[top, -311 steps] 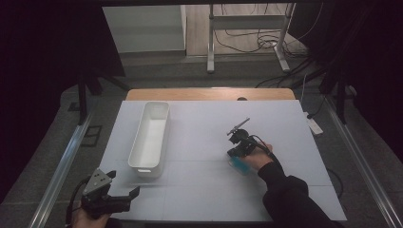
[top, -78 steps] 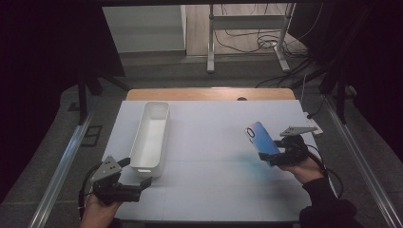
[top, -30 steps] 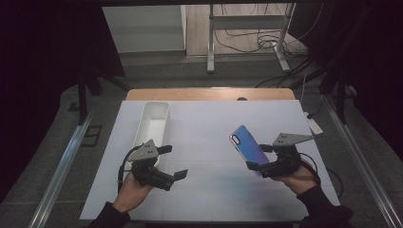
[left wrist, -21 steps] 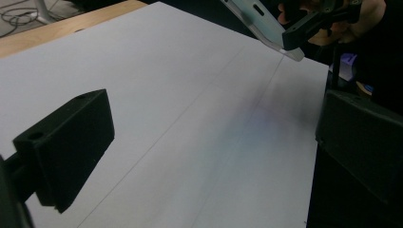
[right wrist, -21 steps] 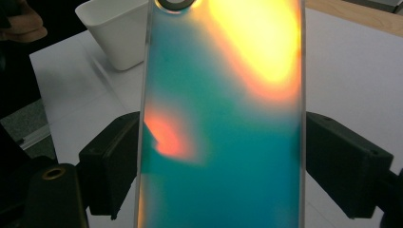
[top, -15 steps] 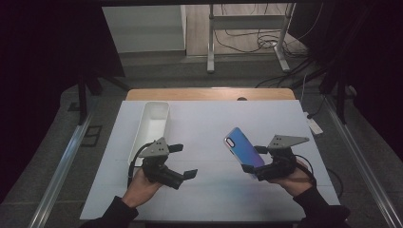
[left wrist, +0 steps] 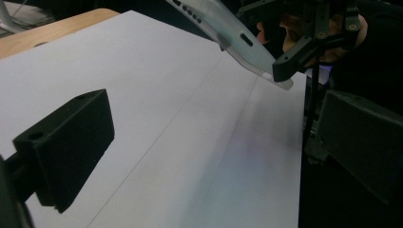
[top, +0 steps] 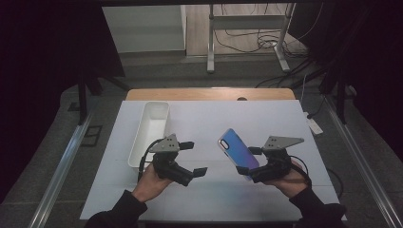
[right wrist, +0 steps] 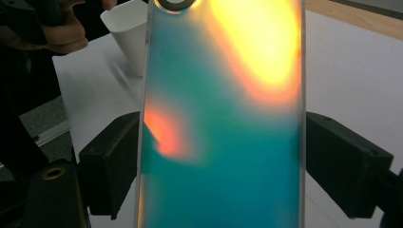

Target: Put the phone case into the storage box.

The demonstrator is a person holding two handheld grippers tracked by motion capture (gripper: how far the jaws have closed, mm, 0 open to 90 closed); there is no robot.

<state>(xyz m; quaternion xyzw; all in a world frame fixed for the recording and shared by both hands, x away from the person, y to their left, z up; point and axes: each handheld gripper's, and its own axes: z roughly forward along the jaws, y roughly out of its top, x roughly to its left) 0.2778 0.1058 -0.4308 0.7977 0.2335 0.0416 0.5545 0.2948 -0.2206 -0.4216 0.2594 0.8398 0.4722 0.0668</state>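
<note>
An iridescent blue phone case [top: 236, 151] is held tilted above the white table, its lower end between the jaws of my right gripper [top: 248, 164], which is shut on it. In the right gripper view the case [right wrist: 223, 118] stands between both pads, glowing teal and orange, with a camera hole at its top. My left gripper [top: 195, 156] hovers open and holds nothing, left of the case and pointing toward it. In the left gripper view, its jaws [left wrist: 214, 147] stand wide apart, and the case's translucent edge [left wrist: 237, 35] with button cutouts lies ahead, held by the right gripper [left wrist: 304, 47].
A long white tray [top: 151, 128] stands at the table's left, just behind my left hand; its end [right wrist: 123, 28] appears in the right gripper view. The white sheet [top: 214, 118] covers a wooden table. Cables and a metal stand lie on the floor beyond.
My left gripper has moved right and slightly up toward the table's middle, nearer the case. The right gripper with the case has shifted a little left.
</note>
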